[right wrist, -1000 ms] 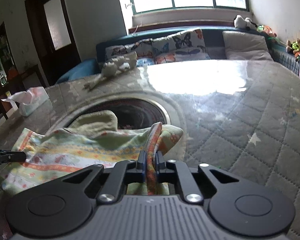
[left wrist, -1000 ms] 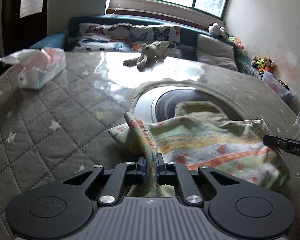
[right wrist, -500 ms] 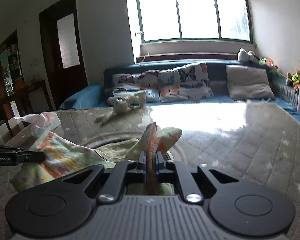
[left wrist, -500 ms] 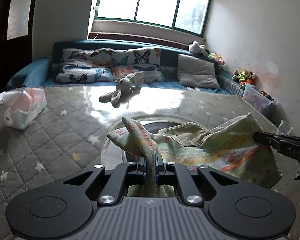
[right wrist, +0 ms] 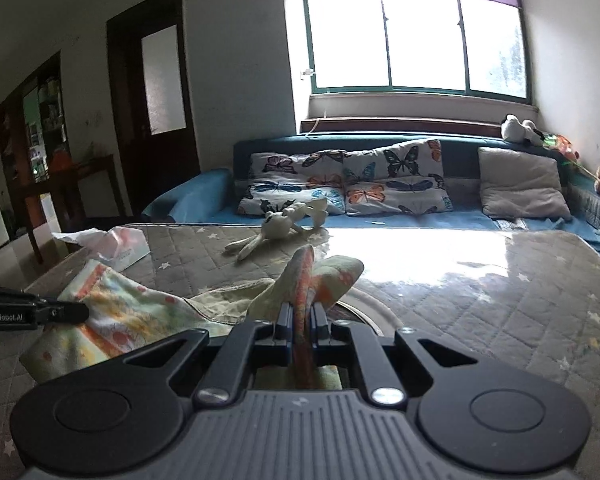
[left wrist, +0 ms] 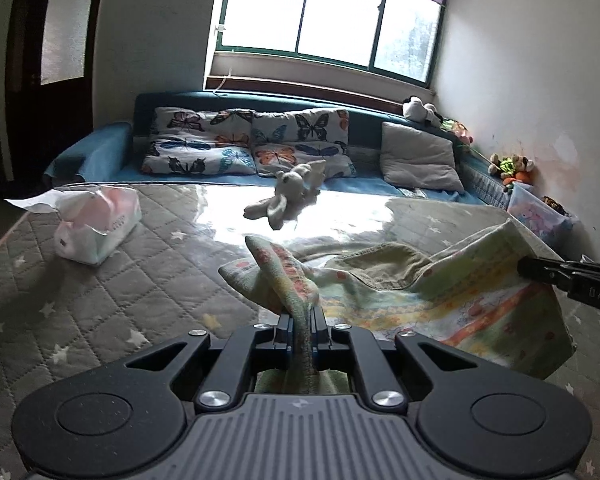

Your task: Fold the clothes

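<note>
Left tongs [left wrist: 301, 326] clenched on corner of patterned garment [left wrist: 440, 304]; right tongs [right wrist: 301, 320] clenched on other corner. Garment stretched between them, long axis side to side, held up over quilted bench [left wrist: 100, 292]. "GenRobot.AI" readable on left tongs' side in right view; tissue pack [left wrist: 100, 224] print unreadable.

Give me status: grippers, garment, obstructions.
Left gripper and right gripper both shut on the floral garment, one edge each. Garment lifted, sagging between them. Plush rabbit and tissue pack lie beyond it.
</note>
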